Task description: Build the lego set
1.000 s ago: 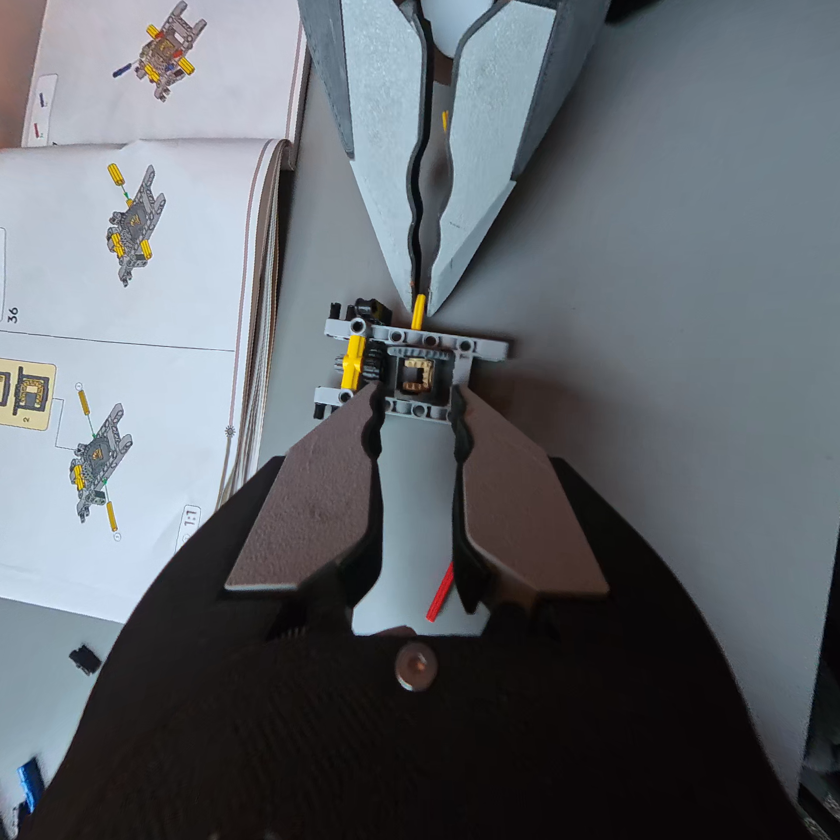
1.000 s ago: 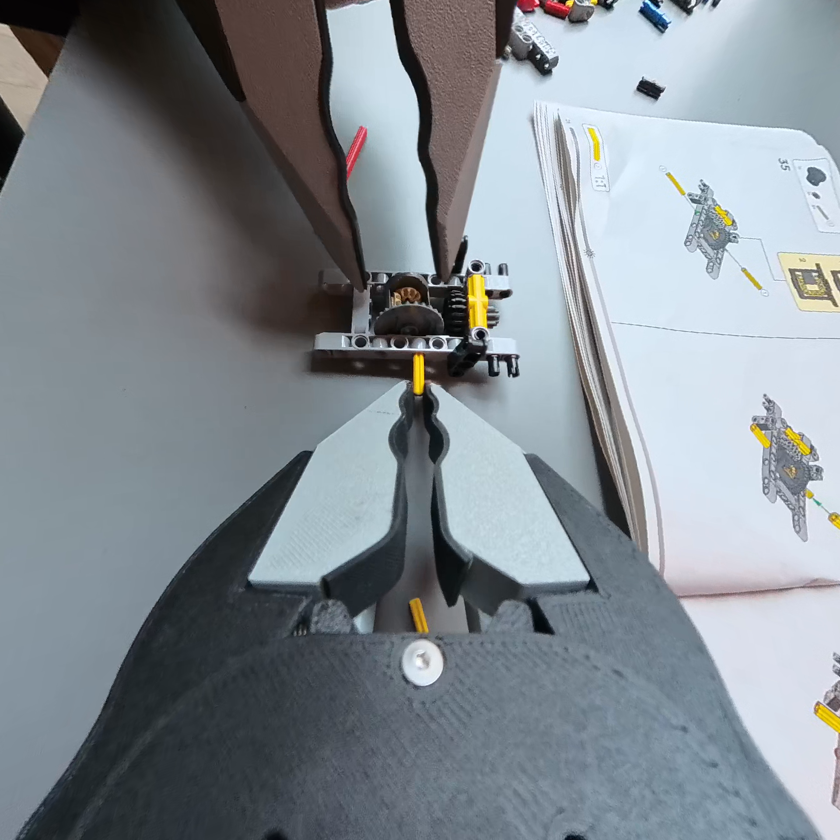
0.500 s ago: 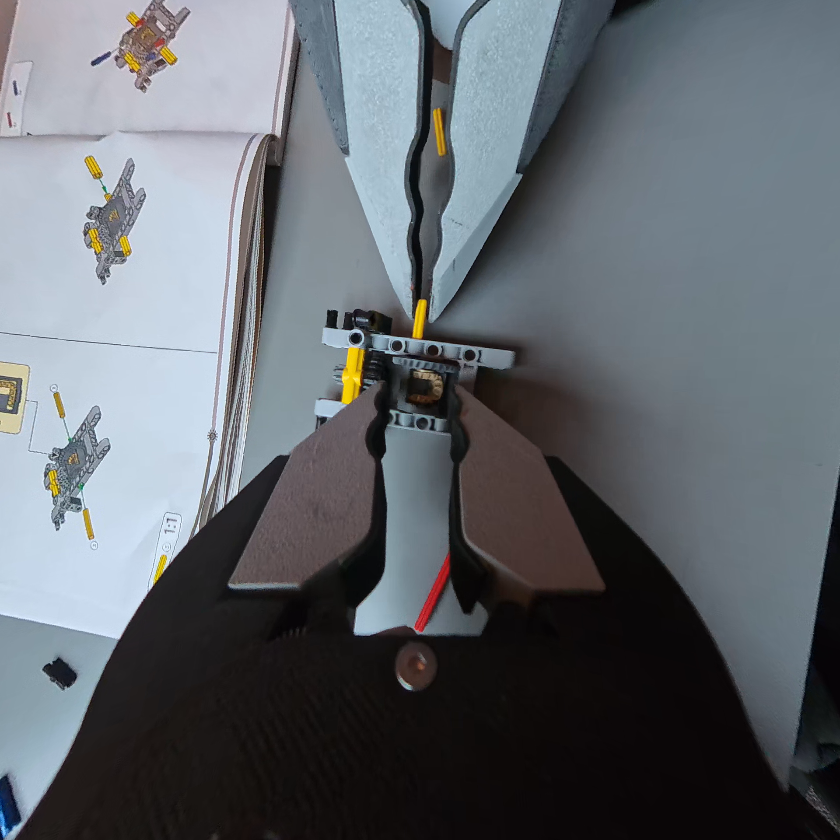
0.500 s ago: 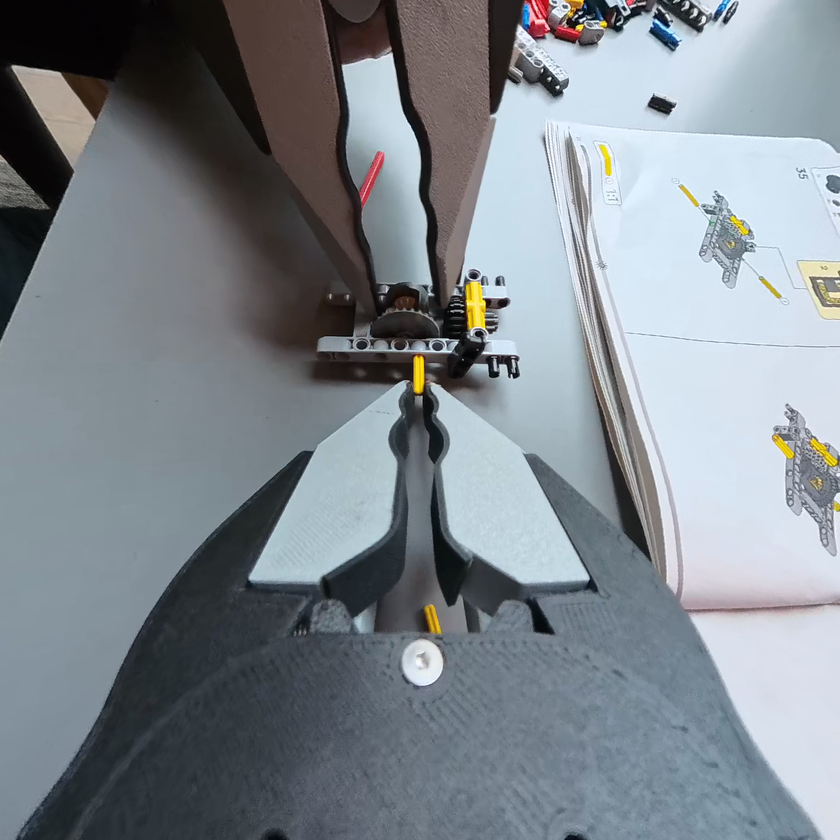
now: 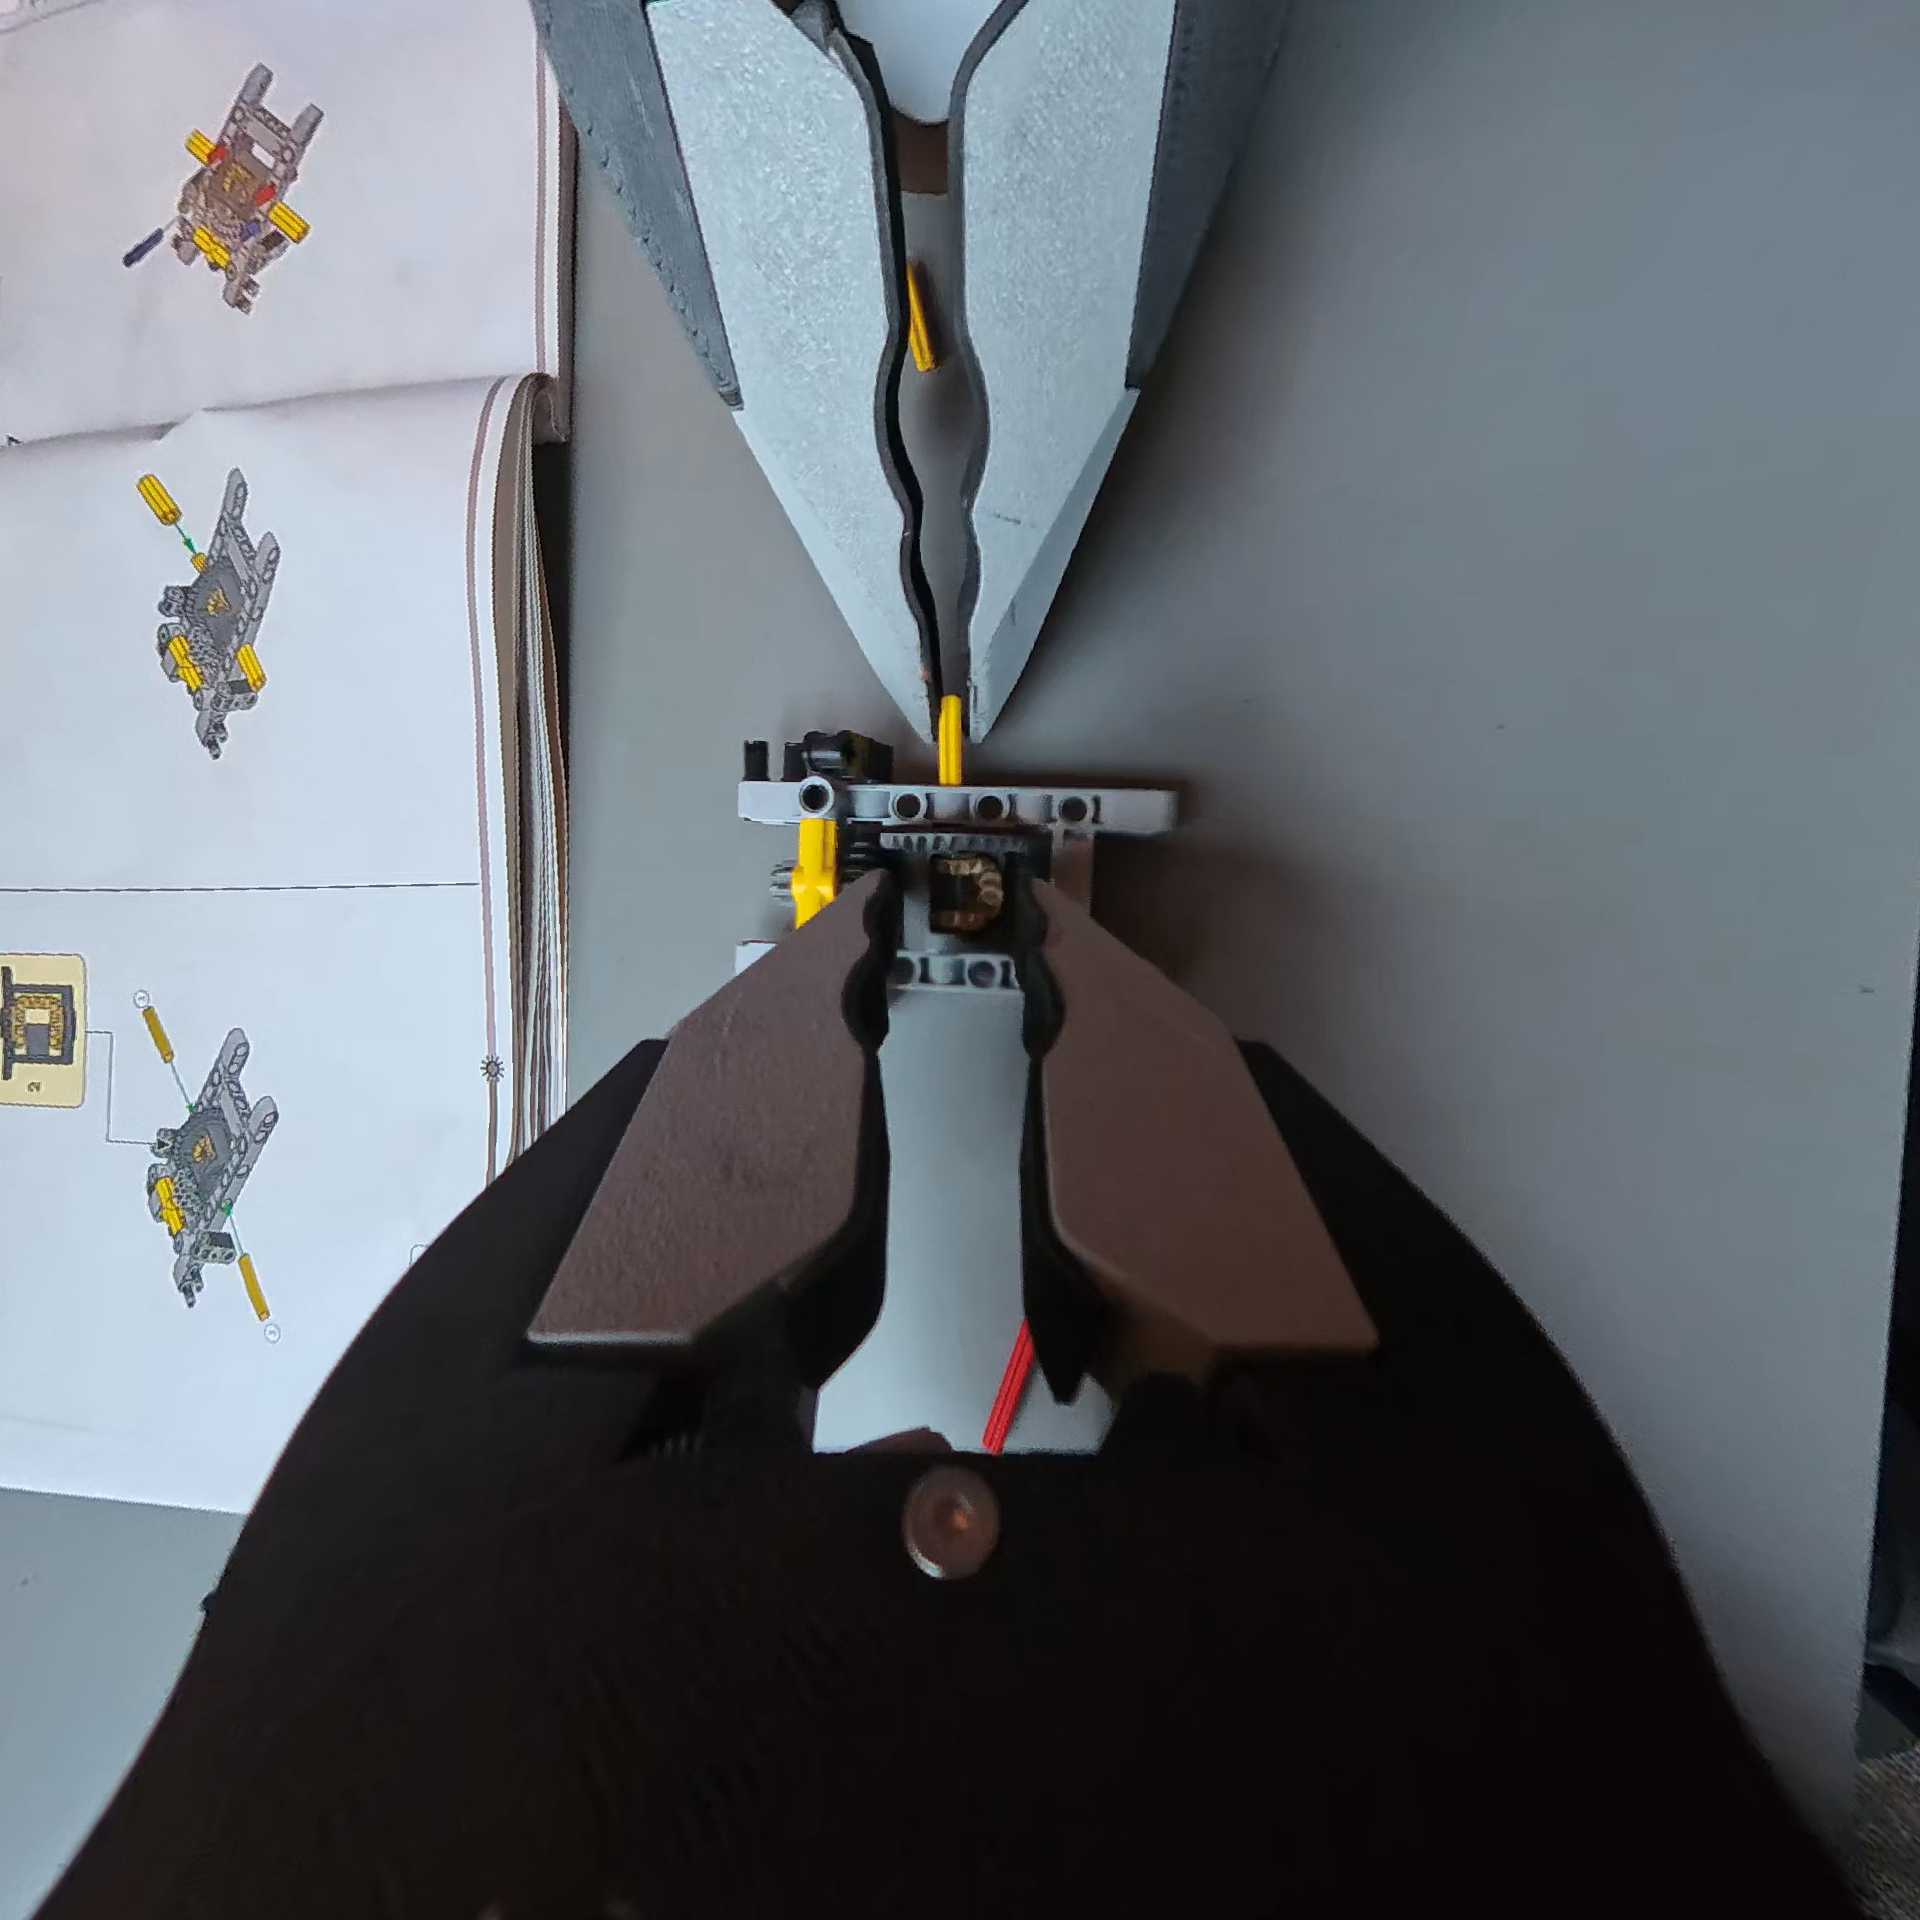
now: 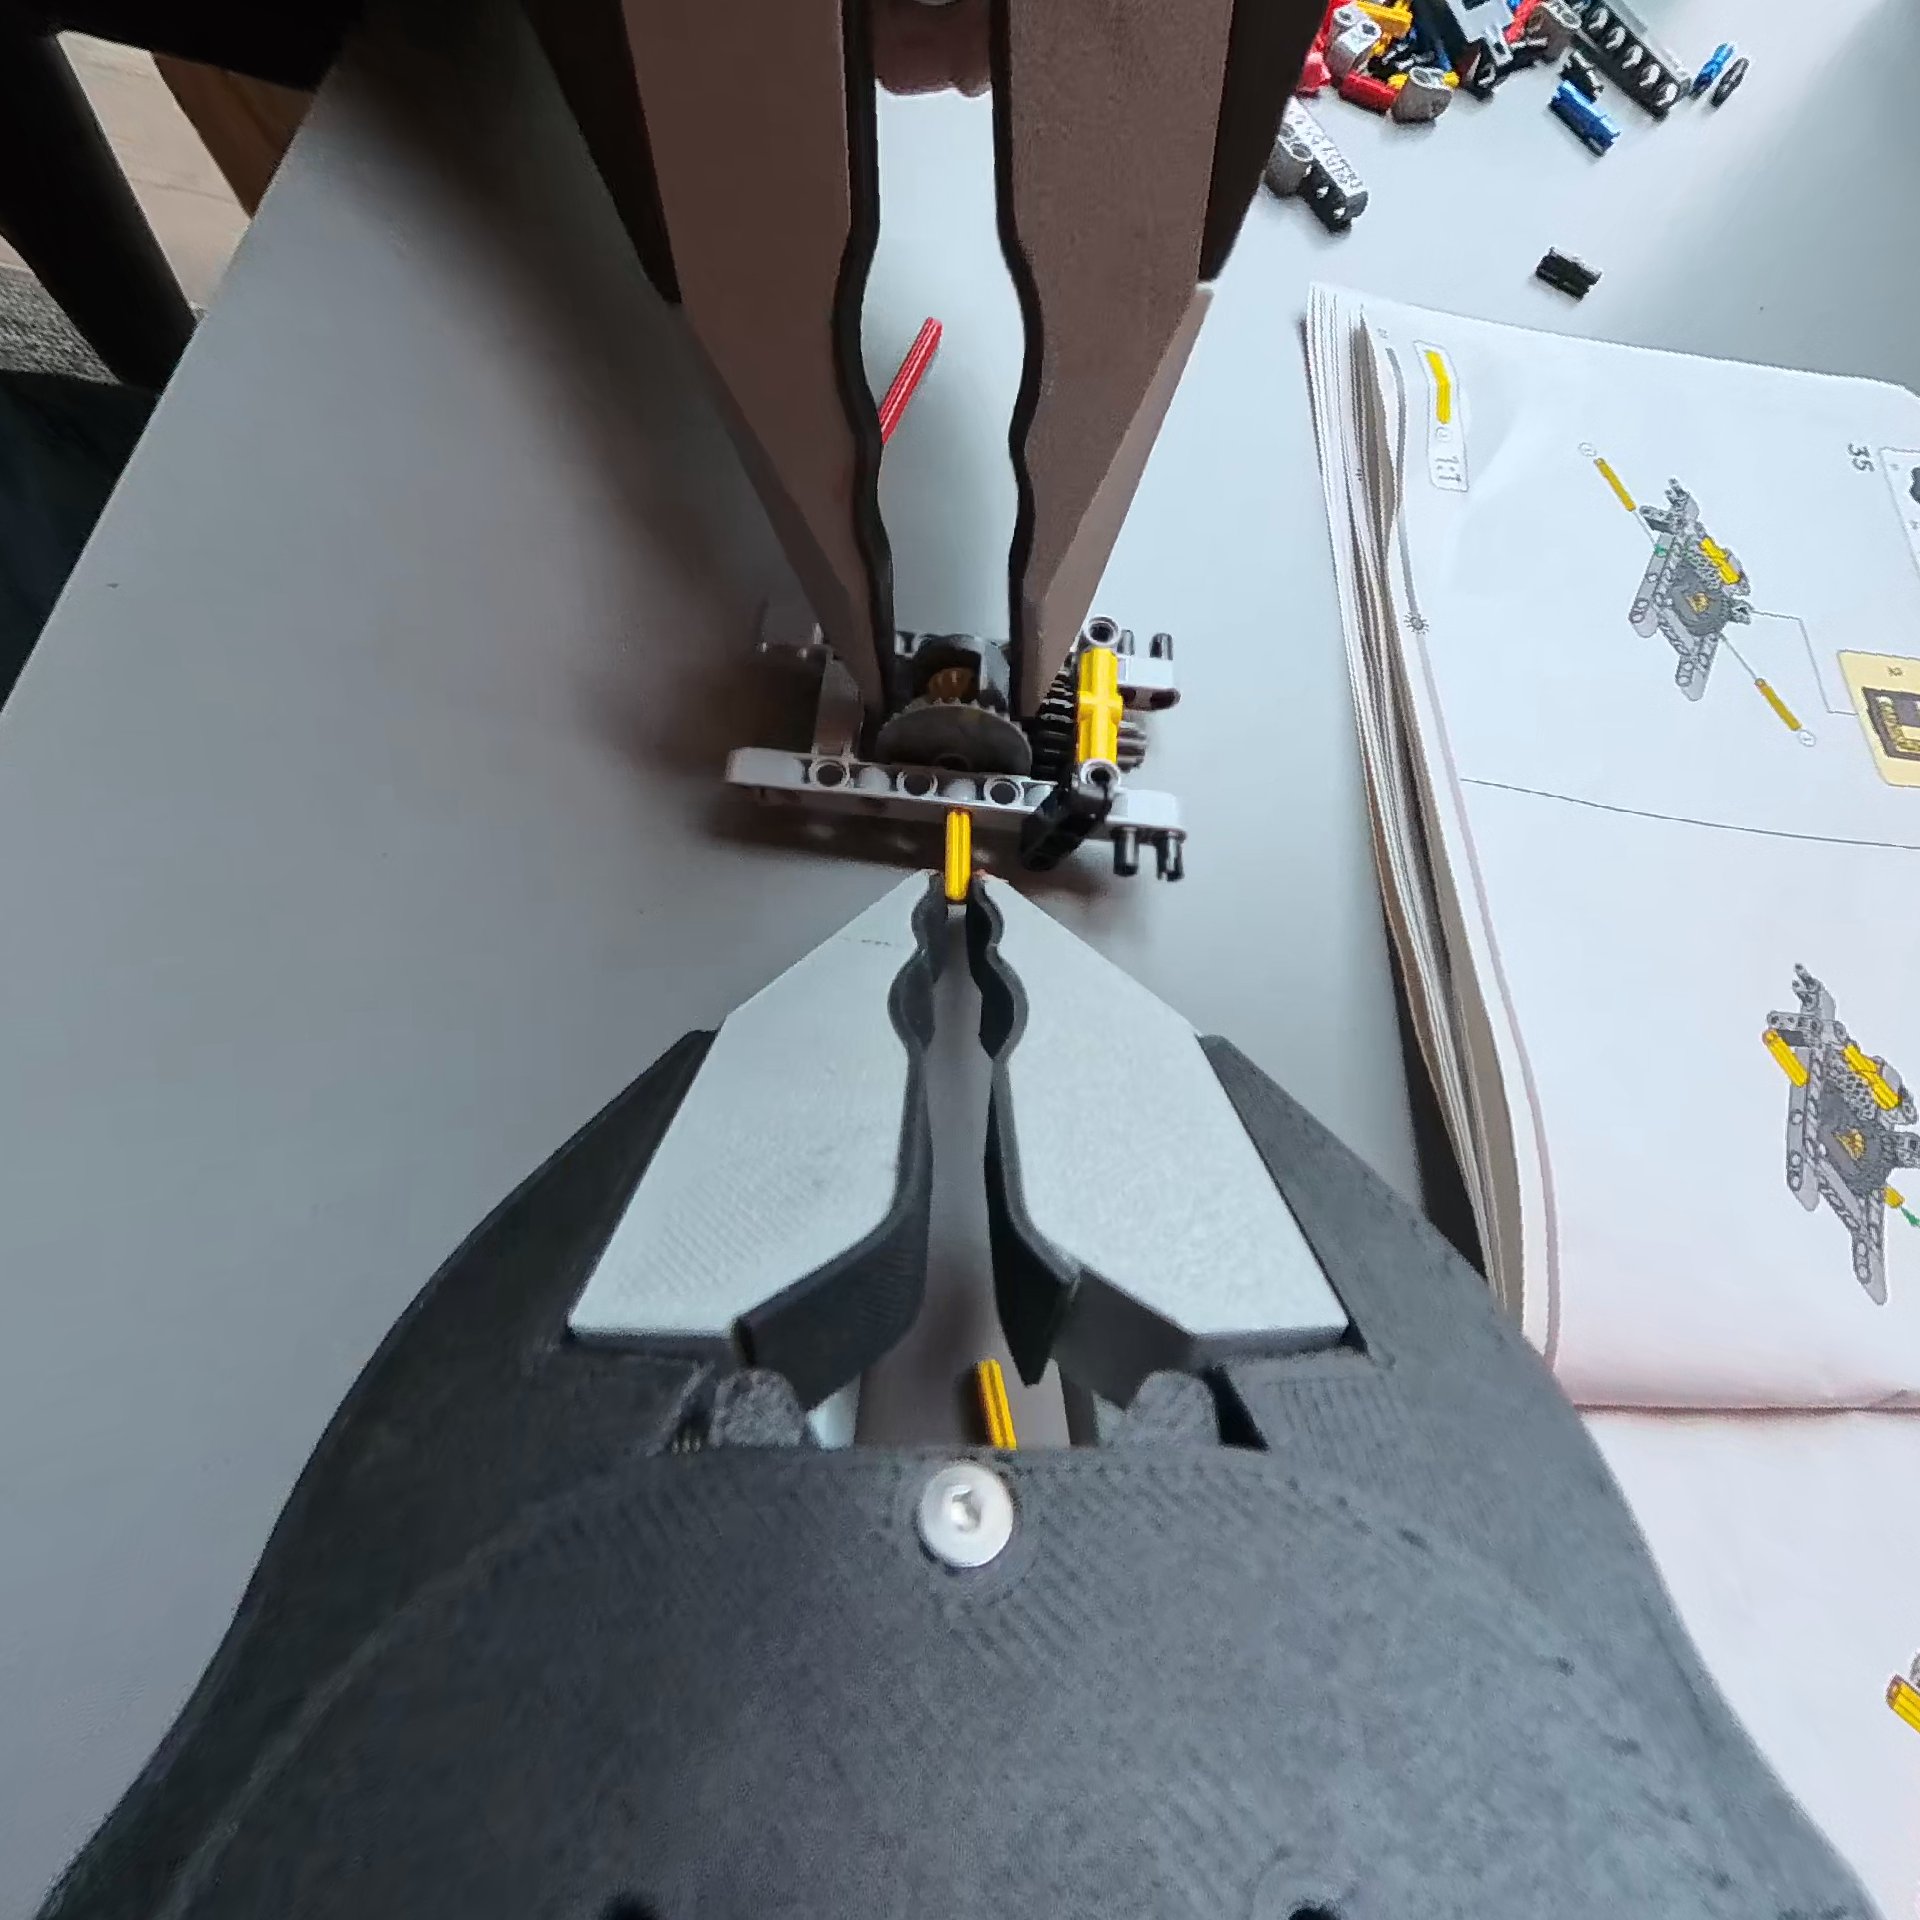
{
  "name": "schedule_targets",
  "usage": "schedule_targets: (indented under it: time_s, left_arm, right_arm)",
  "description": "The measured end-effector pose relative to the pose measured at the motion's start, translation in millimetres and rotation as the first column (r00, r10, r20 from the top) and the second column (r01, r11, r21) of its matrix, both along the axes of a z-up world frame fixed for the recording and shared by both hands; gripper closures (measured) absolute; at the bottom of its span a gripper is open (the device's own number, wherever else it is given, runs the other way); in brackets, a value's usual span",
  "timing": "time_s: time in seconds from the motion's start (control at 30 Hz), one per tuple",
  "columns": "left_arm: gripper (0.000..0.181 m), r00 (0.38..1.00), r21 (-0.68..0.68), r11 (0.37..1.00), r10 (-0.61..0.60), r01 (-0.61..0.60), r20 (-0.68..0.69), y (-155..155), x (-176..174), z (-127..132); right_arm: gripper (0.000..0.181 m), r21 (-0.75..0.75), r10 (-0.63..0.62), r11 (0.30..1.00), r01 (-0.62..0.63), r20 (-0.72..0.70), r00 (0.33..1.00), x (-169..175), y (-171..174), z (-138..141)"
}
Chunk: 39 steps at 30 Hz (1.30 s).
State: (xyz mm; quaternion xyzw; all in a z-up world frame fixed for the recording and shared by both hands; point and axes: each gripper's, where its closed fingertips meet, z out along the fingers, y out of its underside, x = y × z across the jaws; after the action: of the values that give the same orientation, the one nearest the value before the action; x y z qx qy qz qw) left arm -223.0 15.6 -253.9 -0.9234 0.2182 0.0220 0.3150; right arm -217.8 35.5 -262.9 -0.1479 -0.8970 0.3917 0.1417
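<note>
Right gripper point(image 6: 958, 902) fingers pinch the yellow axle point(image 6: 957, 840), its length pointing straight ahead into the frame point(image 6: 914, 774); left gripper point(image 5: 956, 914) fingers clamp that frame opposite.

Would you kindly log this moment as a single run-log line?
left gripper: shut on grey frame assembly | right gripper: shut on yellow axle, tip at beam hole | spare yellow axle: on table

You have two grippers: left gripper point(image 5: 956, 914) and right gripper point(image 6: 958, 883). One grey assembly point(image 6: 956, 732), two yellow axles point(image 6: 957, 840) point(image 6: 992, 1405), one red axle point(image 6: 910, 374), one booklet point(image 6: 1662, 831), one far-right pile of loose parts point(image 6: 1475, 62).
</note>
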Motion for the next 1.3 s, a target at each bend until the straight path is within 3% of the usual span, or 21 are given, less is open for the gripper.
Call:
schedule_targets:
  time_s: [0.27, 0.53, 1.3]
  left_arm:
    - [0.163, 0.998, 0.032, 0.999, -0.038, 0.039, -0.043, -13.3, -2.7, 10.9]
    - [0.161, 0.995, -0.007, 0.997, -0.080, 0.080, -0.060, -10.7, 1.7, -1.0]
    - [0.164, 0.995, -0.089, 0.993, -0.074, 0.081, 0.073, -5.8, -0.6, -5.1]
  right_arm:
    - [0.180, 0.003, -0.004, 1.000, 0.004, -0.004, 1.000, -1.0, 2.6, -0.2]
    - [0.181, 0.005, 0.000, 1.000, 0.000, -0.004, 1.000, -0.1, 2.0, -0.3]
    - [0.180, 0.016, 0.012, 1.000, -0.012, -0.006, 1.000, 1.4, 2.8, -2.2]
